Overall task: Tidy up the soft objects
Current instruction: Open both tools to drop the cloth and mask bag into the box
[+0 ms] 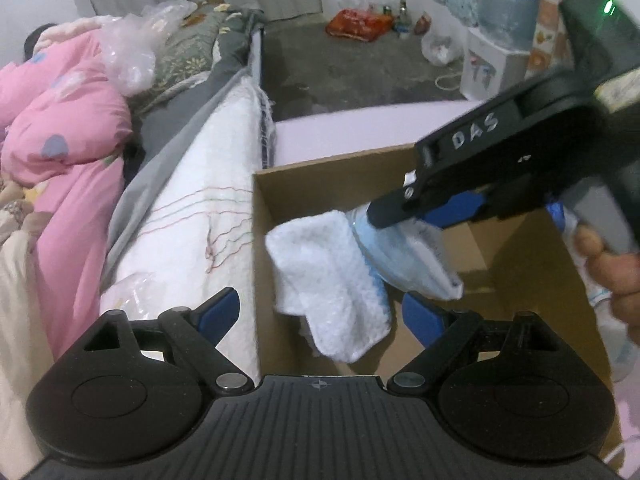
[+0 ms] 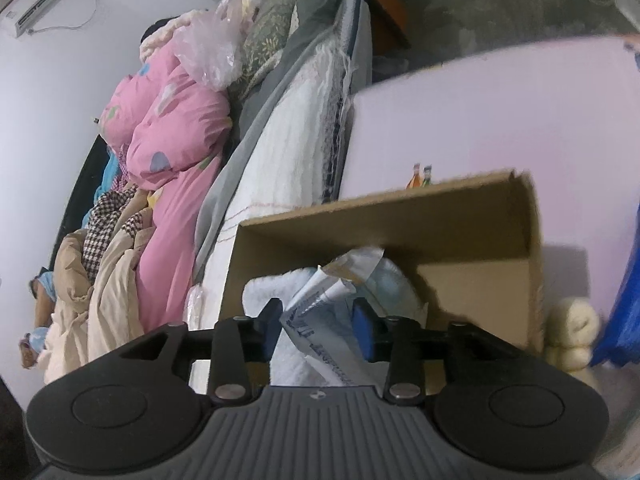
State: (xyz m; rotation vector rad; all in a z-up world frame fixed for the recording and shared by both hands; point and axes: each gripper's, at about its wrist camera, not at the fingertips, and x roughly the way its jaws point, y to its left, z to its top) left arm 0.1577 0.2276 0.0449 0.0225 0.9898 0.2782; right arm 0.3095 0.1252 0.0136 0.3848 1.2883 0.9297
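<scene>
On my left wrist view the bed (image 1: 192,184) fills the left side, piled with a pink quilt (image 1: 68,128), a crumpled clear plastic bag (image 1: 132,52) and a grey patterned pillow (image 1: 184,56). Pressed against its white side stands the open cardboard box (image 1: 340,176), sitting on a pale lilac bench (image 1: 352,128). Over the box hangs the thing I care about: a white towel (image 1: 332,284), fluffy and limp, drooping down into the box mouth with a blue edge strip along one side, bundled with a pale blue plastic packet (image 1: 380,248). My right claw (image 1: 404,216) comes in from the upper right and is clamped on that bundle; in the right wrist view its blue pads (image 2: 362,320) pinch printed, crinkled packet film with the towel (image 2: 260,292) bulging behind. My left claw (image 1: 320,312) is spread wide just below the towel, gripping nothing. I can see bare cardboard floor inside the box; what else lies there is hidden by the cloth. A cream rolled cloth (image 2: 572,328) lies on the bench beside the box's right wall, partly cut off by something blue and blurred at the frame edge.
</scene>
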